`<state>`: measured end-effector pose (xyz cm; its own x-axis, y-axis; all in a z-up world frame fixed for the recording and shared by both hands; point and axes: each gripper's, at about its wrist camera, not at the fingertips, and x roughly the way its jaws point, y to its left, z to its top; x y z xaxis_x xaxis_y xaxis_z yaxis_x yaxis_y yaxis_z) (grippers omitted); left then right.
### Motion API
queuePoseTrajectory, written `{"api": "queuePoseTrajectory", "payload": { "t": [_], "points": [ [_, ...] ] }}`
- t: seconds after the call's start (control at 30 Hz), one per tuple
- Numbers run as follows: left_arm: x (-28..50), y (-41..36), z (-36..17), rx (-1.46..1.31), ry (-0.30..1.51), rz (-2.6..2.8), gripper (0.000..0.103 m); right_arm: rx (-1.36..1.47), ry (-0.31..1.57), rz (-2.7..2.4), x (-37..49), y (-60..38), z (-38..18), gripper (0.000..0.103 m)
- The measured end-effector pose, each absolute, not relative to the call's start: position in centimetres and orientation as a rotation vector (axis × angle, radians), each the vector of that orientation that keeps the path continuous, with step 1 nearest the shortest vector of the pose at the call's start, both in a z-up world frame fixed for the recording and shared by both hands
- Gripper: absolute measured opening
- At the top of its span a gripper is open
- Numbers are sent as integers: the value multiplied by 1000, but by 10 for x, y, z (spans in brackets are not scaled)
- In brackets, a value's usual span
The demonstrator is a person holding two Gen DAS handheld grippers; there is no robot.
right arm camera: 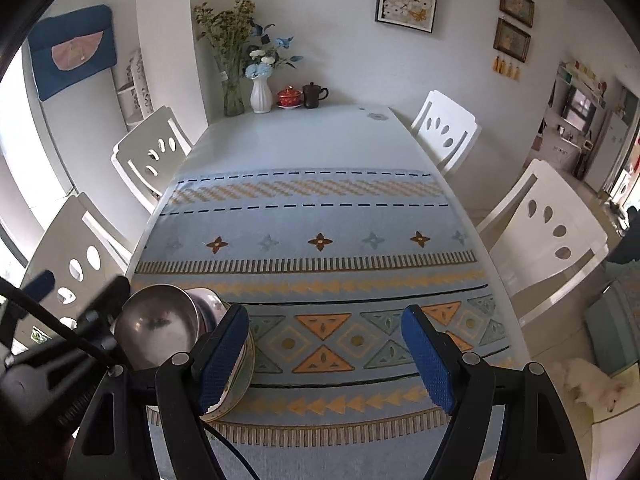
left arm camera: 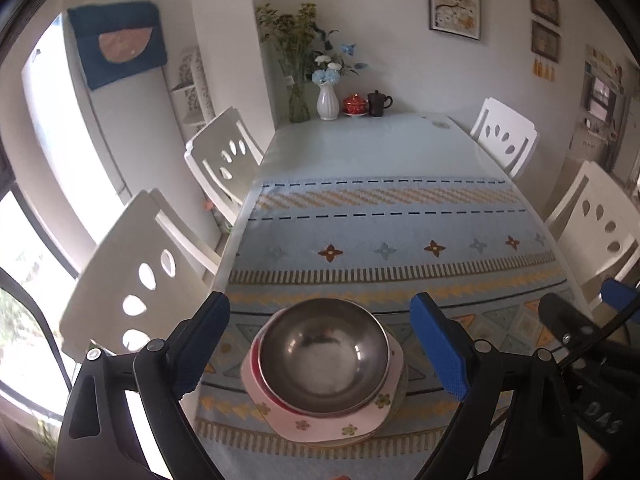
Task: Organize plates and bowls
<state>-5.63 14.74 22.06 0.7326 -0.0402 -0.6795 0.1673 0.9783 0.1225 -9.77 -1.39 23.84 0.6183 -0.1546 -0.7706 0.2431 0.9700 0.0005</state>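
A steel bowl point(left arm camera: 325, 354) sits nested on top of a stack: a red-rimmed bowl under it, then a pink flowered plate point(left arm camera: 320, 424) and more dishes below. The stack stands on the patterned table runner point(left arm camera: 380, 232) near the table's front edge. My left gripper point(left arm camera: 320, 344) is open, its blue pads on either side of the stack, touching nothing. In the right wrist view the steel bowl point(right arm camera: 158, 330) and the stack's side point(right arm camera: 240, 376) lie at the lower left. My right gripper point(right arm camera: 326, 356) is open and empty over the runner, to the right of the stack.
Two vases with flowers point(left arm camera: 328, 100), a red lidded cup point(left arm camera: 355, 104) and a dark mug point(left arm camera: 378, 103) stand at the table's far end. White chairs point(left arm camera: 120, 276) flank both sides. A white dog point(right arm camera: 592, 388) lies on the floor at the right.
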Motion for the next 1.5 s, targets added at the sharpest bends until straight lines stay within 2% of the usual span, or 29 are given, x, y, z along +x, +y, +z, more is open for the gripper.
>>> {"api": "queuePoseTrajectory", "payload": {
  "t": [0.1, 0.3, 0.5, 1.5],
  "points": [
    [-56, 152, 226, 242, 697, -71, 91, 173, 842, -188, -104, -19, 244, 77],
    [-49, 167, 233, 159, 718, -85, 91, 162, 798, -198, -104, -17, 254, 77],
    [-51, 162, 229, 194, 726, -88, 92, 212, 774, -151, -108, -16, 261, 78],
    [-54, 156, 226, 206, 716, -119, 94, 123, 906, -265, -94, -7, 233, 79]
  ]
}}
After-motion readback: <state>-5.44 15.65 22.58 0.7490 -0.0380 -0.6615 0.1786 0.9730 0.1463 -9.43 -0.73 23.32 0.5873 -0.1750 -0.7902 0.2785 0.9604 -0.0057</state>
